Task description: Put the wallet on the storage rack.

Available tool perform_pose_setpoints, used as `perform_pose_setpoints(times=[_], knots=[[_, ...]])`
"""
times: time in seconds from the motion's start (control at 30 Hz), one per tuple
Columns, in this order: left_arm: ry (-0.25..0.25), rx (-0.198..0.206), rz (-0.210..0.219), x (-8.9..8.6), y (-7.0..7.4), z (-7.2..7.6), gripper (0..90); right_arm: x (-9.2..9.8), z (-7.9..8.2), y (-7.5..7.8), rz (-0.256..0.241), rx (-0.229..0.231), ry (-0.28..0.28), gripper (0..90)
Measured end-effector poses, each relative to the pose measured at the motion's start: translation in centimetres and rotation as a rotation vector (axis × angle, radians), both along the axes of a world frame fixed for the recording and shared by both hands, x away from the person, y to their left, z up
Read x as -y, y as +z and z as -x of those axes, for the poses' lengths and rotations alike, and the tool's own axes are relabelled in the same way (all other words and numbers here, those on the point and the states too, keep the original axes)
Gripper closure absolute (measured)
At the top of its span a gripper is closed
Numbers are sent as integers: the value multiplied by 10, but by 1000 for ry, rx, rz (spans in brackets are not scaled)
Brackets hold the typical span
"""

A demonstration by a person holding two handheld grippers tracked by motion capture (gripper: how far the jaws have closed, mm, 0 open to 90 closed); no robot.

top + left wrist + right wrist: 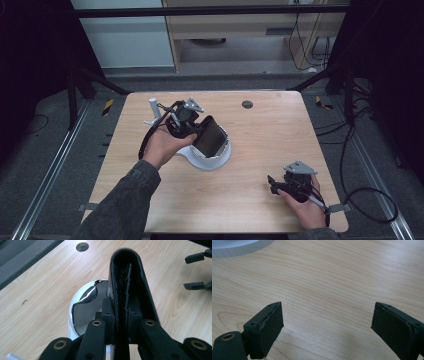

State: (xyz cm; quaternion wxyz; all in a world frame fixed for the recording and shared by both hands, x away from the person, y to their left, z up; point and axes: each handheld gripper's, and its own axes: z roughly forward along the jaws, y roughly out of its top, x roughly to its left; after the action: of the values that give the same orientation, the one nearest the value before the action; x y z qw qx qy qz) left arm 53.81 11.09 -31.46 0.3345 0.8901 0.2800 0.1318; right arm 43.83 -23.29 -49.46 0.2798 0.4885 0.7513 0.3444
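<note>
We see a pale, matt wood-grain counter (260, 145), a glossy white plastic stand (212, 160) and a grainy black leather-like case (127, 277).

Two hand-held grippers, both matte black. The left gripper (187, 121) carries a grey three-cornered plate on top, and a black cable loops from it past the person's left hand (161, 146). Seen from its own camera, its arms are flat black bars joined by brass-coloured rivets. The right gripper (274, 184) has the same grey plate. Its two square black pads (268, 326) look rubbery, with small screw holes near the edges. The left forearm wears a dark grey sleeve (117, 207), possibly denim.
</note>
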Motion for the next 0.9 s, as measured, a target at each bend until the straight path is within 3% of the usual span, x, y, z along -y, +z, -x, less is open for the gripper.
perform_pose_setpoints(times=[0.2, 0.33, 0.5, 0.63, 0.73, 0.9], knots=[[36, -9, 13, -3, 0, -7, 780, -1, 0, -1, -7, -8, -1, 103], [96, 48, 50, -14, 6, -2, 589, -2, 1, 0, -4, -8, 6, 102], [123, 152, 69, -32, 24, 17, 530, -2, 0, -1, 4, -7, 10, 102], [114, 194, 77, -45, 31, 33, 501, -3, 1, -2, 5, -13, 8, 101], [107, 207, 96, -54, 27, 46, 467, -4, 1, -2, 8, -12, 12, 100], [89, 224, 112, -70, 5, 71, 348, -4, 0, -2, 7, -16, 14, 98]])
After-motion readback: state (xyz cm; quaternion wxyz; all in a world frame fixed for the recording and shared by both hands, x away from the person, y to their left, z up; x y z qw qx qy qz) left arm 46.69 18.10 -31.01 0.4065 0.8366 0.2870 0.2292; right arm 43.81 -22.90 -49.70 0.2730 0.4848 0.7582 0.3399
